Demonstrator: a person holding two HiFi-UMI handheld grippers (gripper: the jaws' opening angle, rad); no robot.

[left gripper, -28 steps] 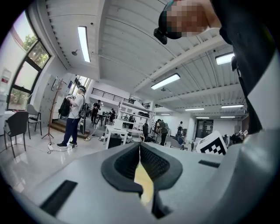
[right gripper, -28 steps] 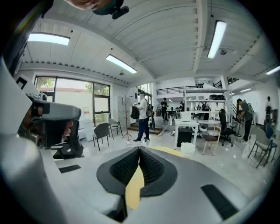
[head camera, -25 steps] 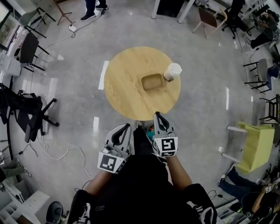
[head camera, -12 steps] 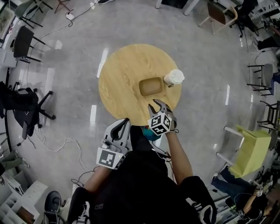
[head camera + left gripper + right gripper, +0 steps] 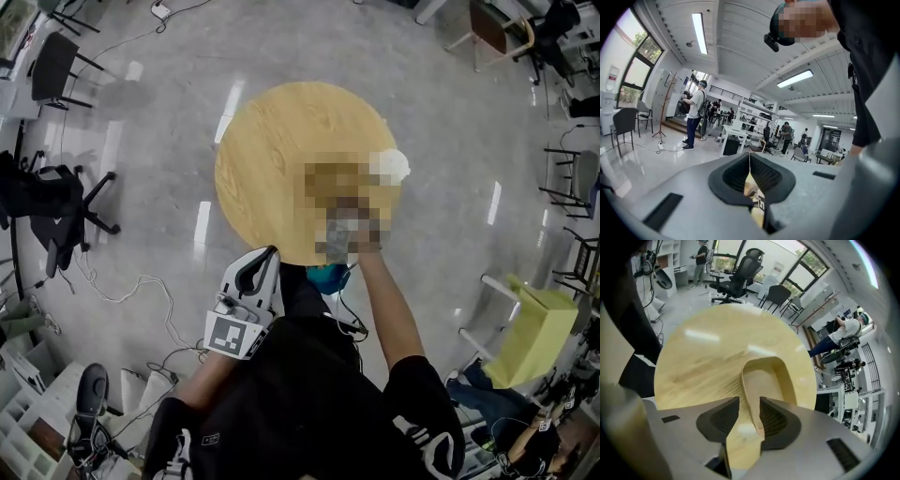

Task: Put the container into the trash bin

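Observation:
A shallow brown paper container (image 5: 766,380) lies on the round wooden table (image 5: 272,159), right of centre. In the head view a mosaic patch covers it and my right gripper (image 5: 345,234). In the right gripper view my right gripper (image 5: 750,413) points steeply down at the container's near end. Its jaws are opening, and the container's left rim runs up between them without being pinched. My left gripper (image 5: 264,264) stays low by my body, short of the table's near edge. Its jaws (image 5: 750,157) are shut on nothing.
A white-lidded paper cup (image 5: 392,166) stands just right of the container. A teal object (image 5: 328,277) shows below the table's near edge, partly hidden. Office chairs (image 5: 56,211), cables (image 5: 131,291) and a yellow-green chair (image 5: 534,323) ring the table.
My right gripper went from beside my body forward and down onto the table, rolling as it went, and now sits over the container's near end. The left gripper shifted only a little.

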